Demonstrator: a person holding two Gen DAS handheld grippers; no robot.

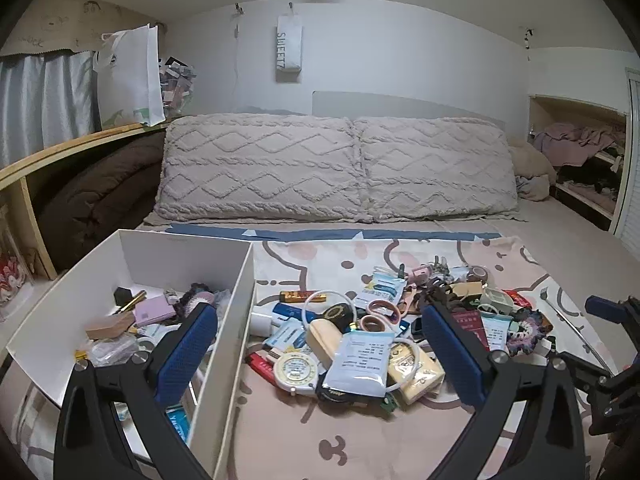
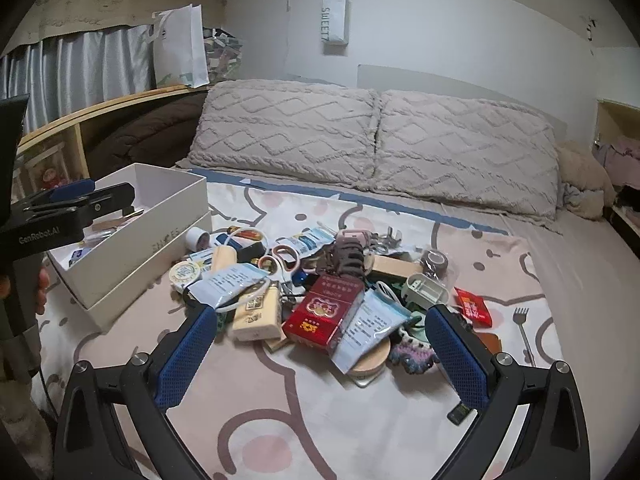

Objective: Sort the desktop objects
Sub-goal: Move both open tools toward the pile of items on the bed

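left gripper (image 1: pixel 320 354) jaws spread wide, holding nothing, straddling the white box (image 1: pixel 236 320) wall. right gripper (image 2: pixel 320 344) likewise wide and empty above the pile of small items (image 2: pixel 320 292) on the bedsheet (image 2: pixel 320 420).

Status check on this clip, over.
Left gripper open, empty. Right gripper open, empty. Mixed clutter pile unsorted beside white cardboard box. Nothing blocking.

Two low fisheye views face the bed's headboard end: the left looks over the white cardboard box (image 1: pixel 132 264), the right nearer the shared clutter pile (image 2: pixel 320 296).
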